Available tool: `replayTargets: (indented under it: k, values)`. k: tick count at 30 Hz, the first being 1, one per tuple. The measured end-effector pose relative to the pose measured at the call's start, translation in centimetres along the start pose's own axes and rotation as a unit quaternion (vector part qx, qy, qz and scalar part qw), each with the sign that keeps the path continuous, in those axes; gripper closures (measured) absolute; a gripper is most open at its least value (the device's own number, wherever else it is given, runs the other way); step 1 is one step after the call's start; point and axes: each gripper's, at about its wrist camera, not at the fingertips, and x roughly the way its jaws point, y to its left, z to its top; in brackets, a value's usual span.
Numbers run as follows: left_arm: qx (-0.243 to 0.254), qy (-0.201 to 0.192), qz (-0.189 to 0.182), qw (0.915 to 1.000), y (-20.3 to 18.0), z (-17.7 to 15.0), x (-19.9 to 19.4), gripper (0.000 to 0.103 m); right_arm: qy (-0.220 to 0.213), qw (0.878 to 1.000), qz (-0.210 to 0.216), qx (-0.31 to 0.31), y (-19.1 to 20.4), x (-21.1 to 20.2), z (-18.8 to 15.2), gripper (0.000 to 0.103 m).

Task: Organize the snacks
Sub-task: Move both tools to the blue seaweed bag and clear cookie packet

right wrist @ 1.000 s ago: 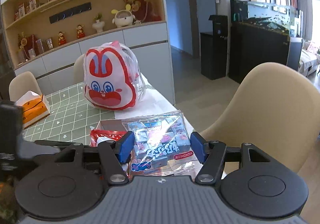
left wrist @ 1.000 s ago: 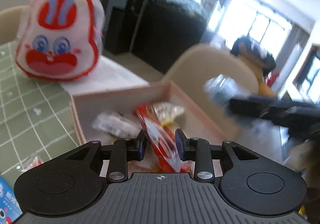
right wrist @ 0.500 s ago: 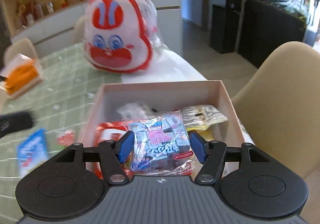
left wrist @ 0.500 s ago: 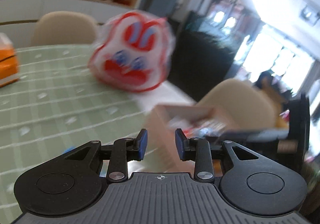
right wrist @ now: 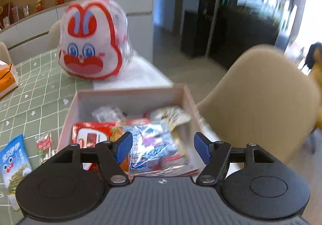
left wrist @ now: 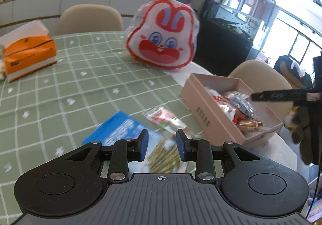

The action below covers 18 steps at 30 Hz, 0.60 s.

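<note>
Over at the right edge of the surface (left wrist: 60, 92), a pink cardboard box (left wrist: 198, 107) is parked, already loaded with snack packets. The left gripper (left wrist: 162, 145) is held low above the green checked cloth, fingers parted with nothing between them, right over a blue seaweed snack bag (left wrist: 120, 130) lying flat near the front edge. Just beside that bag, between it and the box, a small clear packet with red print (left wrist: 166, 118) is seen on the cloth, a bit blurred.

From the right wrist view, the right gripper (right wrist: 162, 149) is held above the near end of the box (right wrist: 130, 94), fingers spread wide. A blue-and-pink candy packet (right wrist: 153, 148) is seen between them, lying on top of the pile, and neither finger looks to be touching it. A red packet (right wrist: 90, 134) sits to its left inside the box, with clear and gold wrappers toward the far wall.

Further back on the cloth, a big rabbit-face bag (left wrist: 163, 35) is stood upright near the right edge, and an orange tissue pack (left wrist: 28, 54) is placed at the far left. Beige chairs (right wrist: 259, 100) are tucked around.
</note>
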Motion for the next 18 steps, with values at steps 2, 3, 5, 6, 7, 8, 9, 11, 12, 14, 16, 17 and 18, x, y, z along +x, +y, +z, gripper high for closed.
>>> replayTargets:
  k: [2, 3, 5, 6, 7, 8, 9, 11, 12, 14, 16, 17, 18]
  values:
    - [-0.017, -0.001, 0.008, 0.9998, 1.2, -0.5, -0.9, 0.069, -0.033, 0.999, -0.007, -0.012, 0.8, -2.2, 0.1, 0.029]
    - [-0.026, -0.002, 0.013, 0.9996, 1.9, -0.7, -1.2, 0.069, -0.046, 0.999, -0.001, -0.016, 1.3, -3.2, 0.2, 0.026]
    - [-0.043, -0.004, 0.022, 0.9988, 3.4, -1.2, -1.8, 0.069, -0.064, 0.997, 0.033, -0.027, 2.8, -5.0, 0.0, 0.023]
    - [-0.05, -0.002, 0.026, 0.9984, 4.0, -1.6, -1.9, 0.069, -0.065, 0.996, 0.051, -0.033, 3.7, -5.6, -0.1, 0.022]
    - [-0.058, 0.005, 0.03, 0.9979, 4.6, -2.0, -2.0, 0.069, -0.061, 0.995, 0.072, -0.041, 4.8, -5.9, -0.4, 0.022]
    - [-0.065, 0.013, 0.031, 0.9974, 5.1, -2.5, -1.9, 0.069, -0.055, 0.993, 0.091, -0.05, 6.2, -6.0, -0.8, 0.022]
    - [-0.07, 0.021, 0.028, 0.9969, 5.6, -2.9, -1.8, 0.069, -0.048, 0.991, 0.11, -0.058, 7.5, -6.1, -1.3, 0.022]
    - [-0.078, 0.04, 0.02, 0.9959, 6.4, -3.7, -1.6, 0.069, -0.027, 0.985, 0.155, -0.074, 10.4, -5.8, -2.2, 0.022]
    - [-0.081, 0.046, 0.017, 0.9955, 6.7, -4.0, -1.5, 0.069, -0.012, 0.981, 0.177, -0.079, 11.8, -5.4, -2.6, 0.022]
    - [-0.091, 0.052, 0.007, 0.9945, 7.5, -4.5, -1.6, 0.069, 0.014, 0.975, 0.205, -0.079, 14.4, -4.2, -3.3, 0.022]
    - [-0.107, 0.046, -0.002, 0.9931, 8.3, -4.8, -2.0, 0.069, 0.035, 0.973, 0.215, -0.078, 16.9, -2.7, -4.2, 0.022]
    - [-0.112, 0.046, -0.004, 0.9926, 8.6, -4.8, -2.1, 0.069, 0.043, 0.974, 0.209, -0.08, 18.0, -1.9, -4.6, 0.022]
    - [-0.116, 0.047, -0.007, 0.9922, 8.8, -4.7, -2.2, 0.069, 0.047, 0.975, 0.2, -0.084, 18.8, -1.2, -4.9, 0.022]
